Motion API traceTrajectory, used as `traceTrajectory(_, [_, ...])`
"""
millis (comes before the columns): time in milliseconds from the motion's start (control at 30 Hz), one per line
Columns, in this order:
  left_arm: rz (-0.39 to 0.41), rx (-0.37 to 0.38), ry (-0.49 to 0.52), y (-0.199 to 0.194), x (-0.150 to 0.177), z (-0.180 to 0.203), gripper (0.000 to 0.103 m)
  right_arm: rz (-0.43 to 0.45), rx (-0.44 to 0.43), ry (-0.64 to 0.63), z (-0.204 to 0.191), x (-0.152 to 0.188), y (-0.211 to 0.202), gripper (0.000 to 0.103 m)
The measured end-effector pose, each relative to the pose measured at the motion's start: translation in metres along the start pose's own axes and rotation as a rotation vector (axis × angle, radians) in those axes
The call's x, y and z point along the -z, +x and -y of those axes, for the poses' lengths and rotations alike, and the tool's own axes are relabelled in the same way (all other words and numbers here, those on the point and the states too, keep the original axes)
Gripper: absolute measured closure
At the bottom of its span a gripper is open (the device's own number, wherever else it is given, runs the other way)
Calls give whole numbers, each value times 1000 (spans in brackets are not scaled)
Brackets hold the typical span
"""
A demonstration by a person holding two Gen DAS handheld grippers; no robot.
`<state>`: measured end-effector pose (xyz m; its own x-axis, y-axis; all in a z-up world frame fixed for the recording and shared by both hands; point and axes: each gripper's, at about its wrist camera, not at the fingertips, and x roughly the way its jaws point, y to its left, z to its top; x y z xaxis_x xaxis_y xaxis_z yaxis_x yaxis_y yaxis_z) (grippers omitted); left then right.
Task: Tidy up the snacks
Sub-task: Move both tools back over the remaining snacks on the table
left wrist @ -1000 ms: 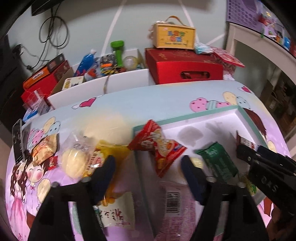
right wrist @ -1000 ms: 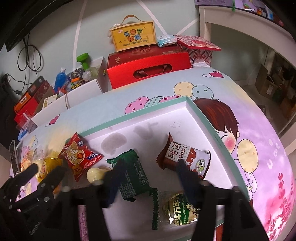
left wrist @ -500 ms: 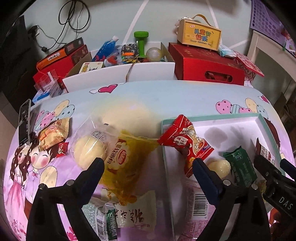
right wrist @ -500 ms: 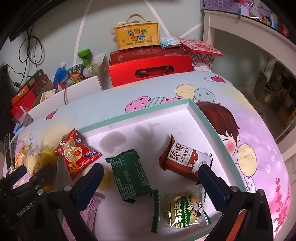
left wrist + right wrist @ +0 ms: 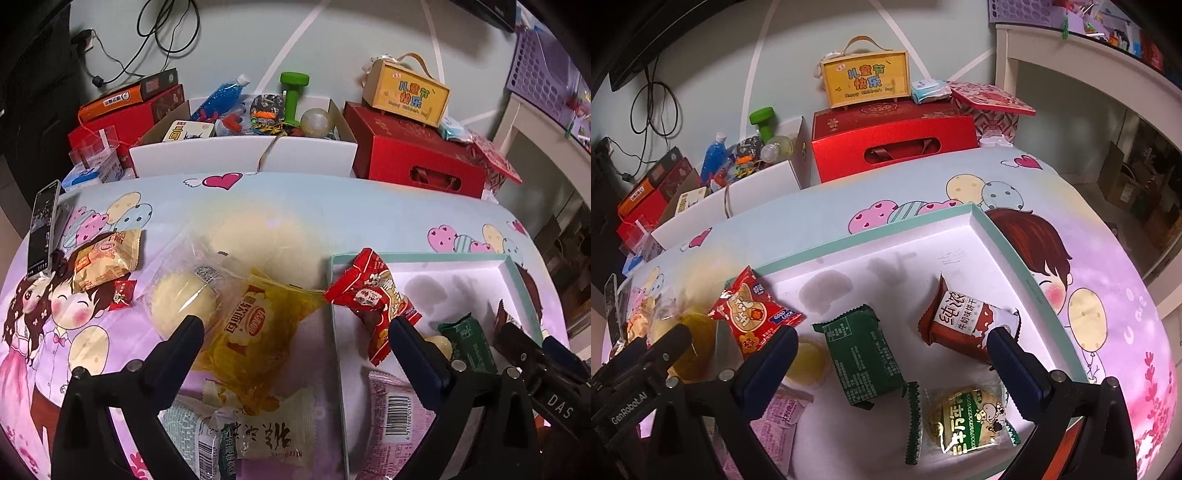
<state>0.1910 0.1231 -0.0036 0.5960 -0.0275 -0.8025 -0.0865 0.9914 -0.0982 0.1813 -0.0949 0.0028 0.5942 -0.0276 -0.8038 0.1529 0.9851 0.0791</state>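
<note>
Snacks, part-sorted: six packets lay in the tray (image 5: 1015, 254) — several more, yellow bag (image 5: 258, 332) included, waited on the table's (image 5: 295, 199) left side. Left gripper (image 5: 291, 332) and right gripper (image 5: 890, 339) — fingers spread, empty.

Ahead, beyond the far table edge: red gift box (image 5: 894, 142) carrying yellow handled case (image 5: 865, 80); green dumbbell (image 5: 293, 94) in white carton (image 5: 243, 157). Far left: phone (image 5: 43, 229).
</note>
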Motion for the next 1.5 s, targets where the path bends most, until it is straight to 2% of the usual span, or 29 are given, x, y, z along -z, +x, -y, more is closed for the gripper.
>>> traceTrajectory(133, [5,20,-10,-5,-1,-5,3,19,4,-11,-3,-1,-4,0])
traceTrajectory(267, [14,14,-23,-12,-3,-14,3,33,-31,-16,-9,-2,-10,0])
traceTrajectory(567, [18,-60,-57,-28,-3,-51,3,92,-105,-57,-38,0,-30,0])
traceTrajectory(700, [23,-93,-99,-37,0,-77,3,99,-143,-60,-47,2,-35,0])
traceTrajectory(1033, [6,-101,-250,-52,24,-136,3,96,-195,-120,-76,15,-44,1])
traceTrajectory(1267, [-51,-61,-269,-44,38,-136,3,42,-236,-188,-105,37,-42,4])
traceTrajectory(1500, [-121,-21,-238,-31,56,-118,3,-25,-208,-224,-115,60,-34,8])
